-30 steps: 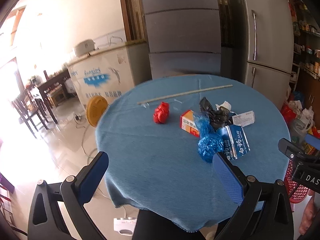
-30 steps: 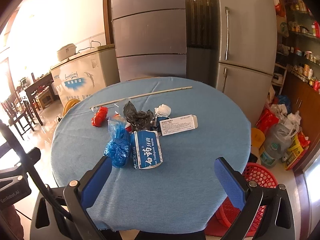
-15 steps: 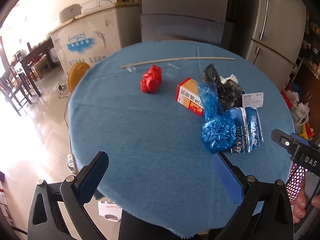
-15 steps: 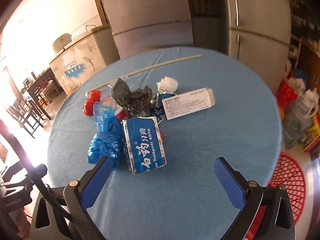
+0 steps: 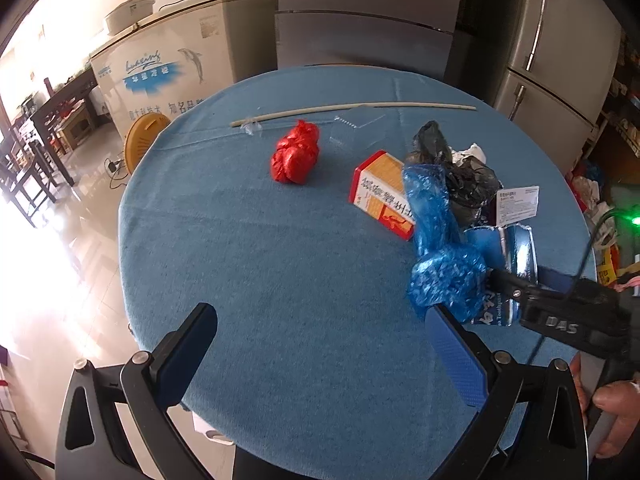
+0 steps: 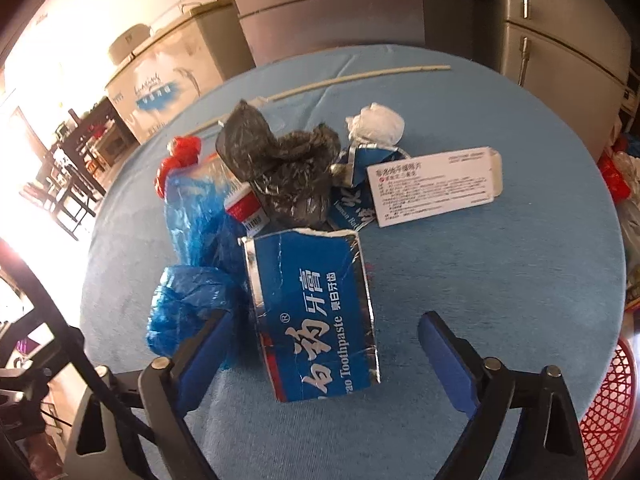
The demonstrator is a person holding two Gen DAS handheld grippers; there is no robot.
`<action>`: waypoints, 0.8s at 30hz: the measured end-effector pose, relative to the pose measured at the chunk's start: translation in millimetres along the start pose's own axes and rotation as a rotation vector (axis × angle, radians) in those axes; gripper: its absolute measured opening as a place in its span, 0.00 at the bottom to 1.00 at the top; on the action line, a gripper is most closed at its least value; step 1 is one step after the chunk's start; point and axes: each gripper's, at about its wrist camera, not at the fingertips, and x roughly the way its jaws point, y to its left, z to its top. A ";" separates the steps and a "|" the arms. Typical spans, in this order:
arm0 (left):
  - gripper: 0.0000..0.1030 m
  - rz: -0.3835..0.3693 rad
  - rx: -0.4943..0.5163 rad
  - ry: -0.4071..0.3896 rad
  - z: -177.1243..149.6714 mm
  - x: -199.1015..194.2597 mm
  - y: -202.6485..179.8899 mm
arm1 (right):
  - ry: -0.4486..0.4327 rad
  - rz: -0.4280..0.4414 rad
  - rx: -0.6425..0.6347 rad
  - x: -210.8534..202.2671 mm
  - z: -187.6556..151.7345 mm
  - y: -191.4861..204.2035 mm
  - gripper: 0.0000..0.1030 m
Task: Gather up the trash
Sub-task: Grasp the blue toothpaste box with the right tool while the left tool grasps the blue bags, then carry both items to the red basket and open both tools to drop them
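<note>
Trash lies on a round table with a blue cloth point(image 5: 280, 280). A blue toothpaste box point(image 6: 316, 312) lies between the open jaws of my right gripper point(image 6: 320, 344). Beside it are a crumpled blue plastic bag point(image 6: 192, 300), a black bag point(image 6: 288, 172), a white wad point(image 6: 376, 124) and a white flat box point(image 6: 436, 188). In the left wrist view, a red crumpled bag point(image 5: 296, 156) and an orange-red box point(image 5: 380, 192) lie farther out. My left gripper point(image 5: 320, 352) is open and empty over the bare cloth, near the blue bag point(image 5: 444, 284).
A long pale stick point(image 5: 352, 112) lies across the table's far side. A red mesh basket point(image 6: 608, 408) stands on the floor at the right. A grey fridge point(image 5: 552, 52) and a white chest freezer point(image 5: 168, 76) stand behind the table. Dark chairs point(image 5: 24, 172) stand left.
Both grippers have moved forward and down toward the table. The toothpaste box now sits between the right gripper's fingers. Nothing has been grasped.
</note>
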 end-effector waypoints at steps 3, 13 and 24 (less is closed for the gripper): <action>1.00 -0.036 0.019 -0.001 8.1 1.6 -7.7 | 0.035 0.022 0.017 9.0 0.7 -7.2 0.65; 1.00 -0.195 0.086 0.047 33.2 28.2 -64.9 | -0.014 0.060 0.141 -16.9 -13.3 -56.7 0.59; 0.56 -0.254 0.120 0.109 24.5 67.2 -92.1 | -0.081 0.043 0.306 -56.5 -45.4 -123.2 0.59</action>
